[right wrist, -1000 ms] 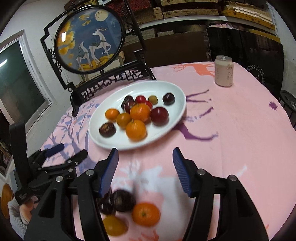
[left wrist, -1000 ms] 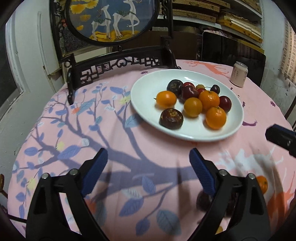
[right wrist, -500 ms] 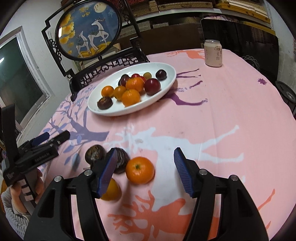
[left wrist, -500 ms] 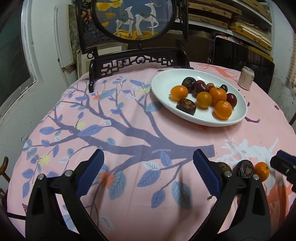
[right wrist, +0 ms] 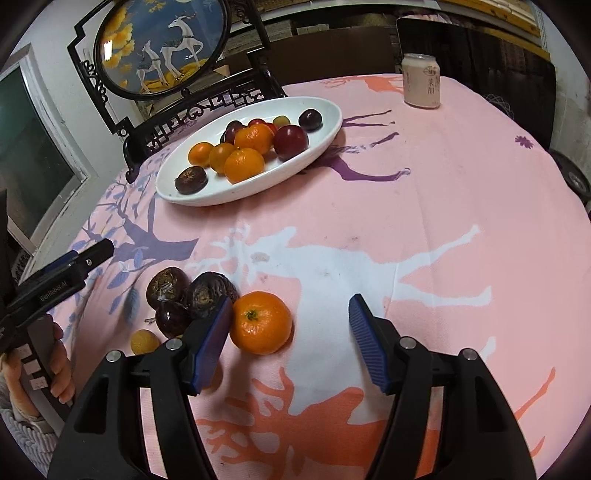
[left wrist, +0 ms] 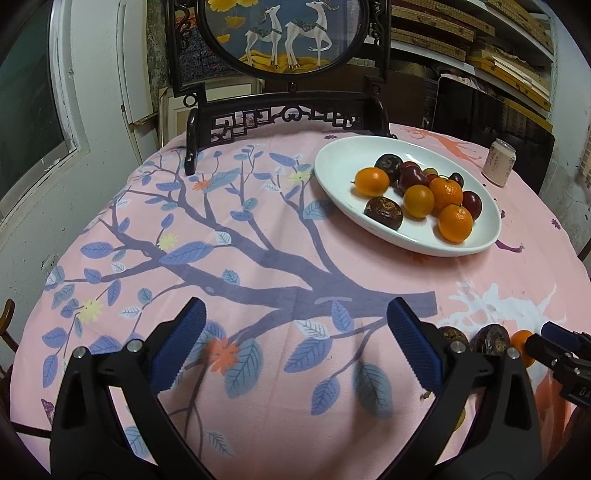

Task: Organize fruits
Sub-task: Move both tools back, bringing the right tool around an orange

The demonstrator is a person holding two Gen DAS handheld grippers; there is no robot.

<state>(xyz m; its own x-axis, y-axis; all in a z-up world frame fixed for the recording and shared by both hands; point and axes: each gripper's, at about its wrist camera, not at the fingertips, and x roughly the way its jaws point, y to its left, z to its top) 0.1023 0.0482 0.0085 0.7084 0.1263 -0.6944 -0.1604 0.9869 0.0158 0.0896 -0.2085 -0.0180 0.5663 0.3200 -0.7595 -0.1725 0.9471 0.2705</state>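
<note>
A white oval plate [right wrist: 325, 138] [left wrist: 340, 162] holds several oranges, plums and dark passion fruits. Loose on the pink cloth lie an orange [right wrist: 260, 322], two wrinkled passion fruits [right wrist: 208, 293] [right wrist: 165, 285], a dark plum [right wrist: 170, 318] and a small yellow fruit [right wrist: 144, 341]. My right gripper [right wrist: 290, 319] is open and empty, its left finger beside the loose orange. My left gripper [left wrist: 293, 323] is open and empty over bare cloth; the loose fruits [left wrist: 489, 338] lie to its right.
A drink can [right wrist: 421, 81] stands at the far right of the table. A dark wooden stand with a round deer picture [left wrist: 288, 33] stands behind the plate. The left gripper's body [right wrist: 55, 277] shows at the left of the right wrist view.
Both grippers have pulled back from the plate toward the table's near side. The loose fruits now lie just ahead of the right gripper. Both stay open.
</note>
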